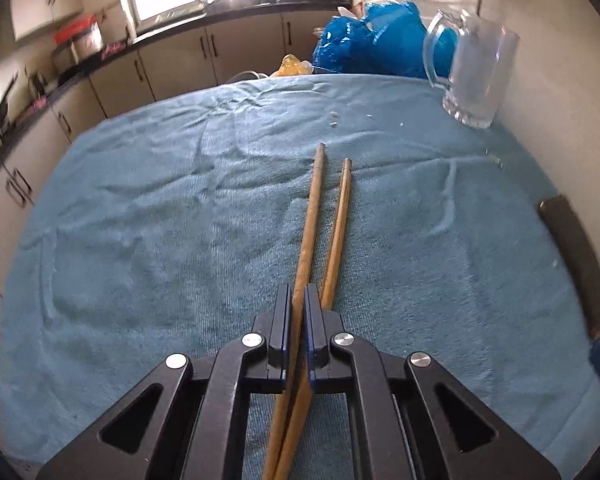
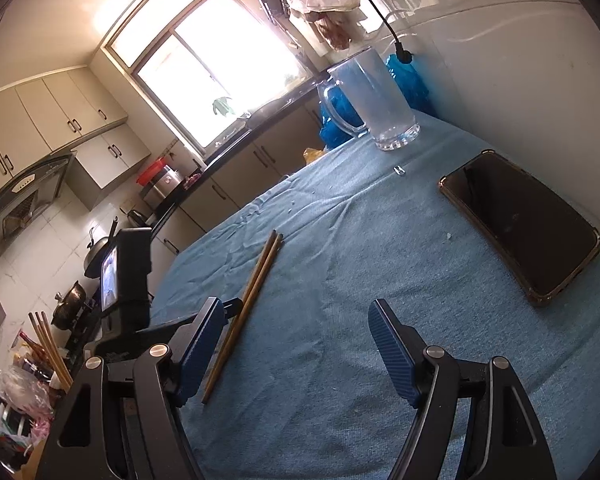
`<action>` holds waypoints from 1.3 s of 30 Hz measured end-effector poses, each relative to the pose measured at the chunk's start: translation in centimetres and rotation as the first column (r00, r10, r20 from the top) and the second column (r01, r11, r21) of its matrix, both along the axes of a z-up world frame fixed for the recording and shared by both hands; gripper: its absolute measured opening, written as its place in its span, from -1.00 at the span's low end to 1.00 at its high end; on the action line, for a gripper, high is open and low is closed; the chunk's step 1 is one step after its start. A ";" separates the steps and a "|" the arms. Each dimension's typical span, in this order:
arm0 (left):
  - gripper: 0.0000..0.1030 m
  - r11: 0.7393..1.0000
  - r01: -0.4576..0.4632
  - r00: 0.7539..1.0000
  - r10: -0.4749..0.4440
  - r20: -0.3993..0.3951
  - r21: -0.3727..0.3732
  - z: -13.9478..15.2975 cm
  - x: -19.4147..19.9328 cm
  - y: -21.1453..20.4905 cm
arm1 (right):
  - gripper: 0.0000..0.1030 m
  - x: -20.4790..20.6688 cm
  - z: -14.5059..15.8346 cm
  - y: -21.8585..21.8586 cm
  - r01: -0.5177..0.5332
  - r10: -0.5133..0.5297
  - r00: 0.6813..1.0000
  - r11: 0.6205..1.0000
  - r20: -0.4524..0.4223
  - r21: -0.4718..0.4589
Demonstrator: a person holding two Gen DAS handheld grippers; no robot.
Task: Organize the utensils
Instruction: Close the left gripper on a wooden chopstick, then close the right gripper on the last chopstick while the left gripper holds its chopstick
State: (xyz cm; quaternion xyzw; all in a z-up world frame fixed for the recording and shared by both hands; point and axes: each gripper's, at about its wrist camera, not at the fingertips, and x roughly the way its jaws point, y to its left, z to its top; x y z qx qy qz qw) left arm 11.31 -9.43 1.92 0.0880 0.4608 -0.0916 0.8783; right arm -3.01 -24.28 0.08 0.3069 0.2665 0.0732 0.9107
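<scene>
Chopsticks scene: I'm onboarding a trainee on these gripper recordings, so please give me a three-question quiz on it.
1. True or false: the left hand-held gripper is shut on the chopsticks.
2. What lies on the blue towel near the wall? A) plate B) phone C) bowl
3. Fill in: the glass mug stands ____ at the towel's far end.

Key:
1. True
2. B, the phone
3. upright, and it looks empty

The right hand-held gripper is open and holds nothing.
</scene>
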 end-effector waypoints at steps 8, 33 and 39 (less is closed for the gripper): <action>-0.88 0.998 -0.063 0.997 0.063 -0.043 -0.004 0.2 -0.8 1.2 | 0.54 0.3 -0.6 0.4 -0.003 0.002 1.000 0.999 -0.028 -0.037; -0.85 0.965 -0.124 0.988 0.100 -0.114 -0.229 0.2 -14.3 10.4 | -0.52 15.6 -1.3 12.4 -0.347 0.179 0.868 0.885 -0.463 -0.309; -0.86 0.948 -0.146 0.982 0.104 -0.158 -0.283 0.1 -14.0 11.2 | -0.80 14.5 -1.5 11.8 -0.362 0.166 0.849 0.875 -0.501 -0.323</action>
